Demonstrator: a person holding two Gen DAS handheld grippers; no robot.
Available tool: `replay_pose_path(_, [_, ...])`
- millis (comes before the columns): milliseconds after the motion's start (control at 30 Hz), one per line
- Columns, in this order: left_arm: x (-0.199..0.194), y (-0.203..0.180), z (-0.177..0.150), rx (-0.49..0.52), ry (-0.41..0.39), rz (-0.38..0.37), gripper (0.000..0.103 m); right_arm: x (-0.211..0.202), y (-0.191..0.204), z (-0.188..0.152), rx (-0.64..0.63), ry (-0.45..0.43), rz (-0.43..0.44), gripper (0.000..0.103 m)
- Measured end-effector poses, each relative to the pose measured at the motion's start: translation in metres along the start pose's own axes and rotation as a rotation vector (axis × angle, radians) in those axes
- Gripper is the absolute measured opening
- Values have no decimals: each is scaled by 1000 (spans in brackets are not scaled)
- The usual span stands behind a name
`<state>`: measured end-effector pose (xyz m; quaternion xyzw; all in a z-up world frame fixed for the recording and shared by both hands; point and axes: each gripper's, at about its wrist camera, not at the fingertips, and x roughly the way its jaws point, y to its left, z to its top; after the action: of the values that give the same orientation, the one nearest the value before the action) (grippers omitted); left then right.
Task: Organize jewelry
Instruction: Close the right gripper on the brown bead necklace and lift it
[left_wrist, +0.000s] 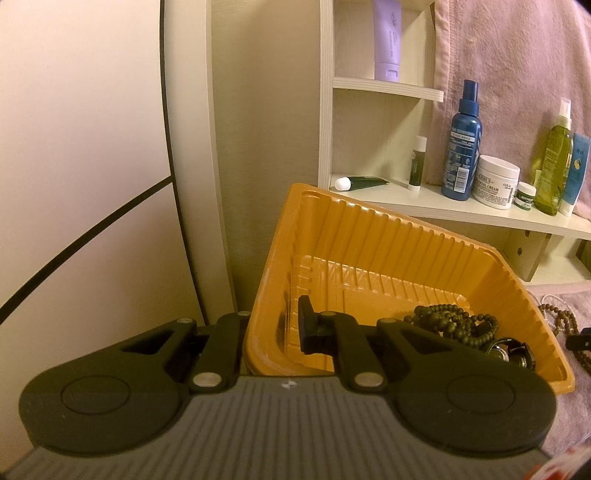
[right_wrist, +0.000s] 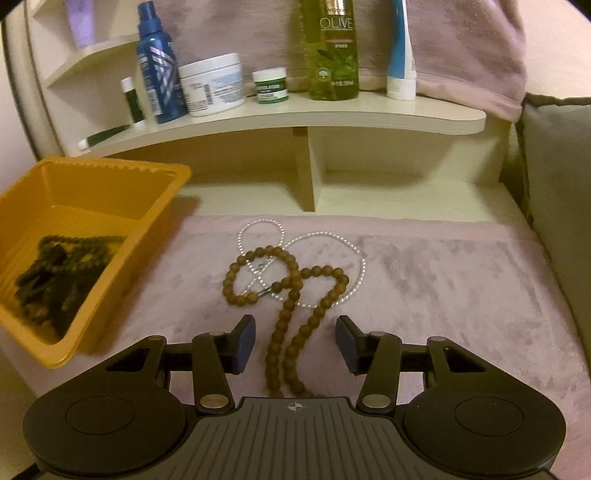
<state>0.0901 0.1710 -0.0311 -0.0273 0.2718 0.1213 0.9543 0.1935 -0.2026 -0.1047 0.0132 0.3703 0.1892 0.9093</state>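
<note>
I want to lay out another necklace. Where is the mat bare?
Bare: the mat right of the pearls, up to the cushion. Crowded: the middle, where brown beads overlap the pearls, and left, beside the tray.

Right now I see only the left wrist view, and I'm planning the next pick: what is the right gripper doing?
Observer: The right gripper is open. Its fingers stand either side of the brown wooden bead string on the pink cloth, and the pads are not touching it.
Operator: Is that string lying free?
Observer: No. A white pearl necklace crosses it at the looped end, away from the gripper.
</note>
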Motion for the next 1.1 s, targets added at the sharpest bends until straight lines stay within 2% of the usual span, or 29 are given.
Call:
replay_pose_path(33, [0, 0, 0, 0, 0, -1, 11, 1, 4, -1, -11, -6, -19, 49])
replay_pose_path(100, [0, 0, 1, 2, 0, -1, 11, 2, 10, -4, -25, -18, -71, 39])
replay_pose_path(167, [1, 0, 1, 0, 0, -1, 11, 2, 13, -6, -40, -21, -67, 23])
replay_pose_path(267, [1, 0, 1, 0, 0, 0, 11, 3, 19, -6, -74, -14, -80, 16])
replay_pose_path(400, [2, 0, 1, -1, 1, -1, 11, 1, 9, -4, 14, -12, -41, 12])
replay_pose_path(433, [2, 0, 1, -1, 2, -1, 11, -1, 4, -2, 42, -13, -22, 6])
replay_pose_path(567, [2, 0, 1, 0, 0, -3, 11, -12, -5, 0, 110, -24, 21, 6])
replay_pose_path(800, [1, 0, 1, 1, -1, -5, 11, -44, -16, 16, 189, -104, 86, 6])
replay_pose_path(1100, [0, 0, 1, 6, -3, -7, 11, -95, -17, 54, 172, -218, 141, 6])
